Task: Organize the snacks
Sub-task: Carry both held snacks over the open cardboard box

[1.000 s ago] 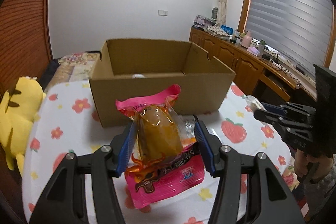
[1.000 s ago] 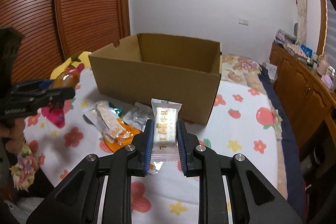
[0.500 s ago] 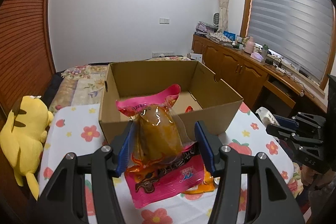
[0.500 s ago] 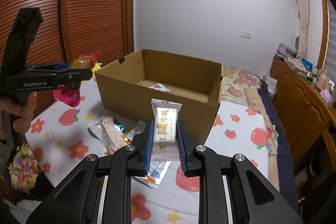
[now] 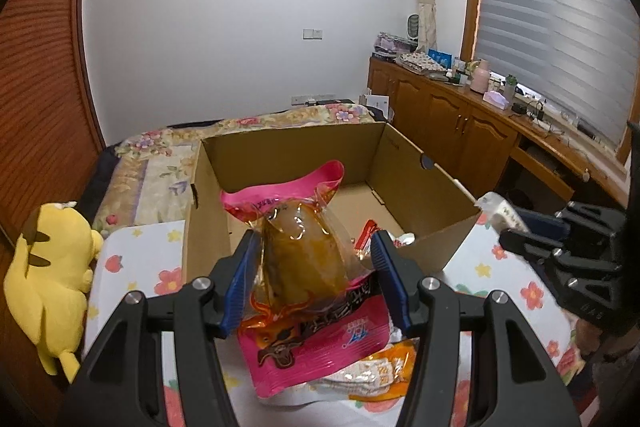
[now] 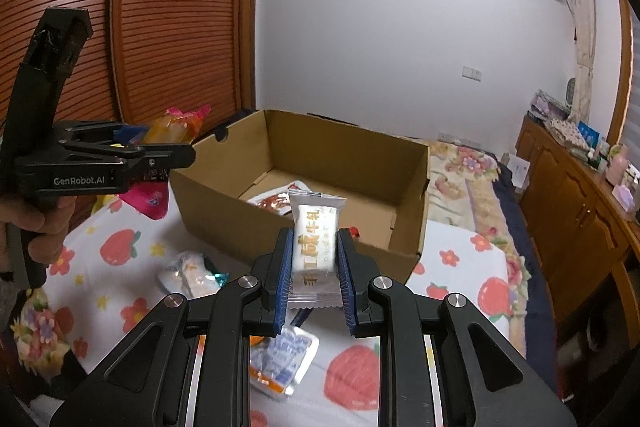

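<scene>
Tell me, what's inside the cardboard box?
The box holds a red-and-white snack packet on its floor, plus a small red wrapper near the front wall. The white snack in the right gripper hides part of the floor.

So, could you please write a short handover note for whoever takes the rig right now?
Left gripper: shut on the pink pack, held near the box.
Right gripper: shut on the white bar, held at the box's near wall.
Done: at least one red-and-white packet lies inside the box.
Left: drop both held snacks in, then collect the loose packets on the tablecloth: the white one and the blue-white one beneath the right jaws.
</scene>
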